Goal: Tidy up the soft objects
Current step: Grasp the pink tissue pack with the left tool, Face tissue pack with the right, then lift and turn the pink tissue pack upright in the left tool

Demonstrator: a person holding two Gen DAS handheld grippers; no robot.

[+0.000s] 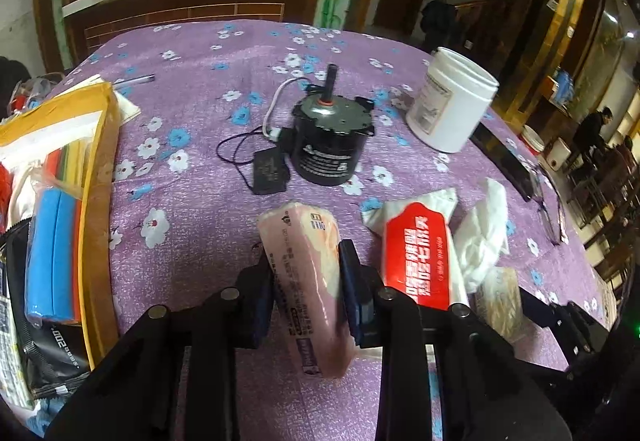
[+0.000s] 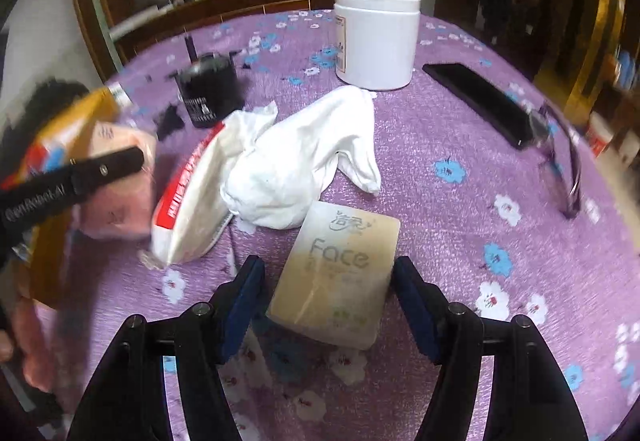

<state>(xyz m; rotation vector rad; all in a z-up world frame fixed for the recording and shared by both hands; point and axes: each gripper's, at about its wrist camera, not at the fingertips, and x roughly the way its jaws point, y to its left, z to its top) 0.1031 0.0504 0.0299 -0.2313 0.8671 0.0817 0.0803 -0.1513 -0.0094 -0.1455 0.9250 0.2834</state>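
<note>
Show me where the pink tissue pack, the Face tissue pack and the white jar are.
pink tissue pack point(image 1: 308, 281), left wrist view, middle of its wrapper.
Face tissue pack point(image 2: 340, 273), right wrist view, printed top face.
white jar point(image 2: 378, 41), right wrist view, its side wall.

Pink tissue pack point(image 1: 308, 281) tilted, clamped. Red-white tissue pack point(image 2: 192, 197) lying beside crumpled white cloth point(image 2: 300, 157). Beige face-tissue pack point(image 2: 340, 273) flat on counter.

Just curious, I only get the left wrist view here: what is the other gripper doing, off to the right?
Observer: The right gripper straddles a beige tissue pack, jaws open, not squeezing it.
Visitor: Any writing on that pack?
Observer: Yes, "Face" is printed on top.
Visitor: What lies beyond it?
Observer: A crumpled white cloth, right against its far corner.
</note>
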